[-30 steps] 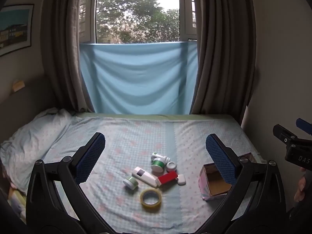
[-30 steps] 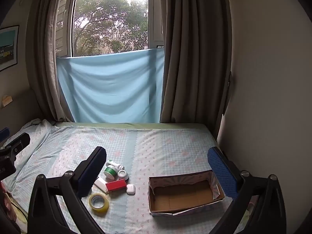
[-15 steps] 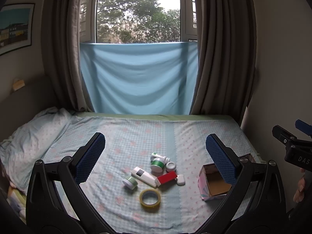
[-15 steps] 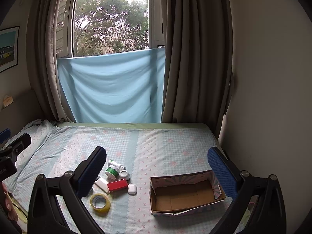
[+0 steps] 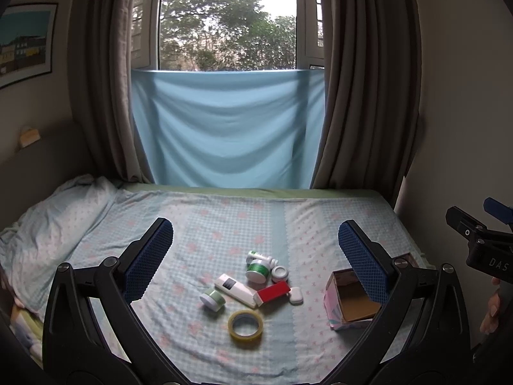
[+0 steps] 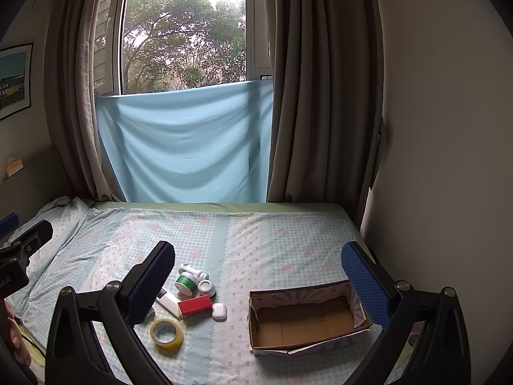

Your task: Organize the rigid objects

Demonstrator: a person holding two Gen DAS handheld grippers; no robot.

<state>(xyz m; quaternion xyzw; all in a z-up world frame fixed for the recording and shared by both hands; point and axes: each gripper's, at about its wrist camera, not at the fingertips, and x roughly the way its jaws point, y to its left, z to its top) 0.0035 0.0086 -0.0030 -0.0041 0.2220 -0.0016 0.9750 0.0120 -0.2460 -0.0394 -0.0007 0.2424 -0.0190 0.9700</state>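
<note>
A cluster of small objects lies on the bed: a yellow tape roll [image 5: 245, 324] [image 6: 166, 333], a red box [image 5: 273, 291] [image 6: 195, 305], a white remote [image 5: 235, 289], a white case [image 5: 296, 295] [image 6: 219, 311], a green-banded jar [image 5: 257, 270] [image 6: 186, 284], a lying bottle [image 5: 260, 257] and a small jar [image 5: 212, 299]. An open cardboard box [image 5: 351, 301] [image 6: 304, 319] stands to their right, empty. My left gripper [image 5: 255, 263] is open and empty above the cluster. My right gripper [image 6: 258, 284] is open and empty above the box.
The bed [image 5: 224, 218] has a checked blue sheet and a pillow [image 5: 54, 221] at the left. Curtains and a blue cloth hang at the window behind. A wall [image 6: 442, 160] runs close along the right side of the bed.
Both grippers have barely shifted; the views drifted slightly. Nothing on the bed has moved.
</note>
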